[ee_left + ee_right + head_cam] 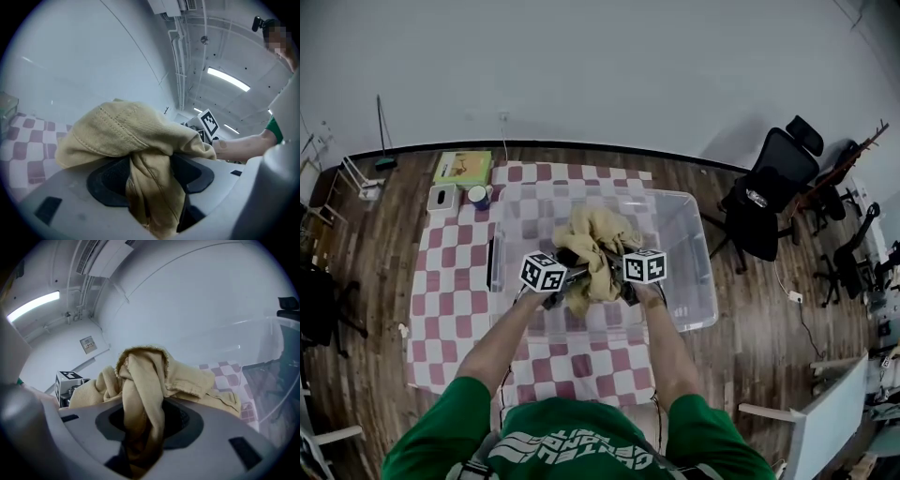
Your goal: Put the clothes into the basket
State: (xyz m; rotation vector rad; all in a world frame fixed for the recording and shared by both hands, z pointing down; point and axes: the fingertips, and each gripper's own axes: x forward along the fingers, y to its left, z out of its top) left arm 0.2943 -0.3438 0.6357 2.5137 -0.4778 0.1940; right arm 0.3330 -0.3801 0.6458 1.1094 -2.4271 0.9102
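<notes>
Basket (pixel 694 281) on table (pixel 450 300), garment (pixel 598 246) over it.
The basket sits toward the table's right side. The garment spans between the left gripper (pixel 150 178) and the right gripper (pixel 145 423). A cup (pixel 478 196) stands at the table's far-left corner.

Plain khaki-tan garment (pixel 595 246) with same-colour stitching, caught between the fingers (pixel 108 180), whose pads are black on grey housings. marker cubes (pixel 544 272) behind fingers: black-and-white squares. basket (pixel 696 281) under fingers: clear, colourless. worktop cloth (pixel 450 281): maroon-and-white checks. shirt (pixel 581 422): green, white print. floor (pixel 769 356): dark brown wood.
</notes>
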